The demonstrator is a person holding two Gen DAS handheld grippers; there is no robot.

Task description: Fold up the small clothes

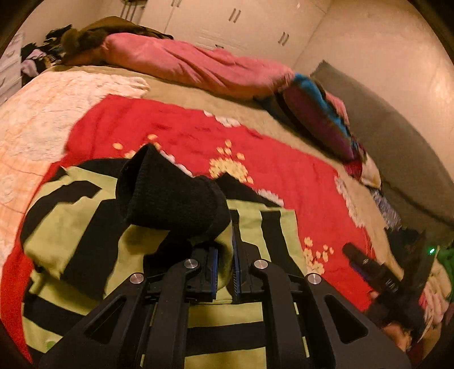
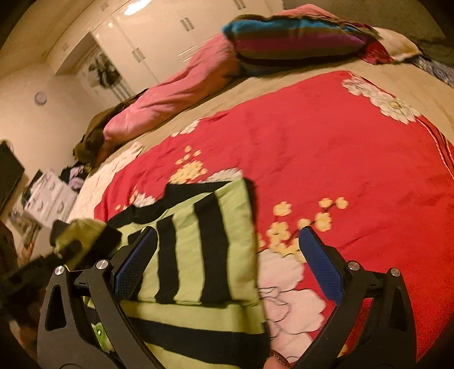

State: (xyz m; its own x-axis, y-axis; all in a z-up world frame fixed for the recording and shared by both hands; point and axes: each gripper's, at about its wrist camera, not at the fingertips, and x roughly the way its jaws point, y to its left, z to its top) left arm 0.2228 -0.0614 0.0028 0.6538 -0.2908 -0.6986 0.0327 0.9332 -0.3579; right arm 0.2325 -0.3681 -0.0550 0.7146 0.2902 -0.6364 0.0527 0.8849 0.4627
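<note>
A green-and-black striped small garment (image 1: 71,221) lies partly folded on the red flowered blanket (image 1: 198,136). My left gripper (image 1: 225,269) is shut on a green fold of its sleeve, and the black cuff (image 1: 170,193) sticks up beyond the fingers. In the right wrist view the garment (image 2: 193,255) lies under my right gripper (image 2: 228,231), which is open, its blue pads (image 2: 136,264) wide apart above the cloth's right edge with nothing gripped. The left gripper with the sleeve (image 2: 79,238) appears blurred at the left there.
The red blanket (image 2: 326,142) covers the bed's middle. A pink duvet (image 1: 184,62) and a striped pillow (image 2: 283,37) lie along the far side. White wardrobe doors (image 1: 241,25) stand behind. Loose clothes (image 1: 42,54) pile up at the far left. A person's fingertip (image 2: 276,363) shows at the bottom.
</note>
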